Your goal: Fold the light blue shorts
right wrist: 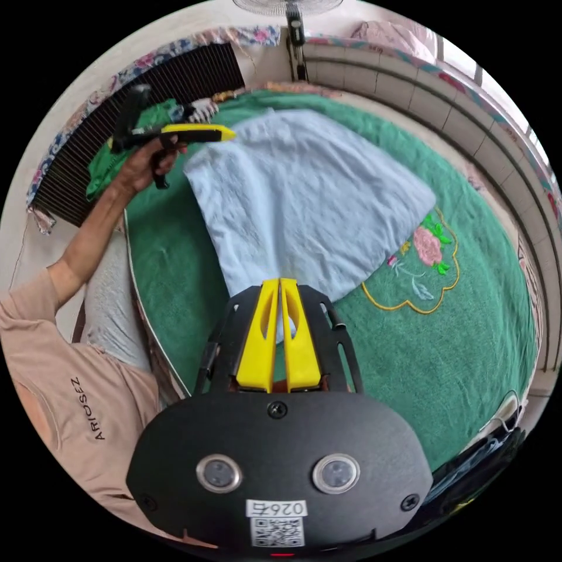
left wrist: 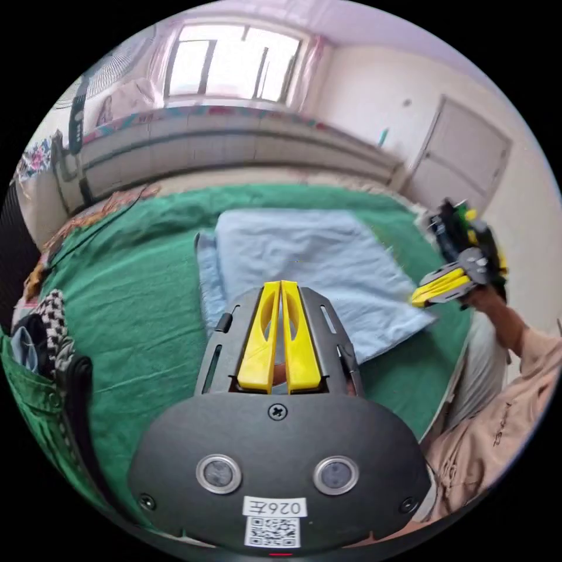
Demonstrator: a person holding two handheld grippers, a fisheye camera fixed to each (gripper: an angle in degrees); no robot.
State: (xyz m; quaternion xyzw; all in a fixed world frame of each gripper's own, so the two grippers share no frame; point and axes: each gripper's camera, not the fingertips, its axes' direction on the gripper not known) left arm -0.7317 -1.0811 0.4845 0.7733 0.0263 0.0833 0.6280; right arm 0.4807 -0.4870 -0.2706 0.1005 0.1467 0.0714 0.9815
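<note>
The light blue shorts (left wrist: 304, 252) lie flat in a folded, roughly rectangular shape on a green bed cover (left wrist: 134, 293). In the left gripper view my left gripper (left wrist: 280, 285) hangs over the near edge of the shorts, jaws together and nothing between them. At the shorts' right edge a hand holds my right gripper (left wrist: 417, 298), jaws closed. In the right gripper view the shorts (right wrist: 304, 187) spread out ahead of my right gripper (right wrist: 279, 282), which is shut and empty. The left gripper (right wrist: 231, 134) hovers by their far left corner, also shut.
Dark and checkered clothes (left wrist: 52, 316) are heaped at the bed's left side. An embroidered flower (right wrist: 427, 246) marks the bed cover (right wrist: 456, 351) beside the shorts. A tiled ledge (left wrist: 234, 140) under a window runs along the far side. The person's body (right wrist: 76, 398) stands at the bed edge.
</note>
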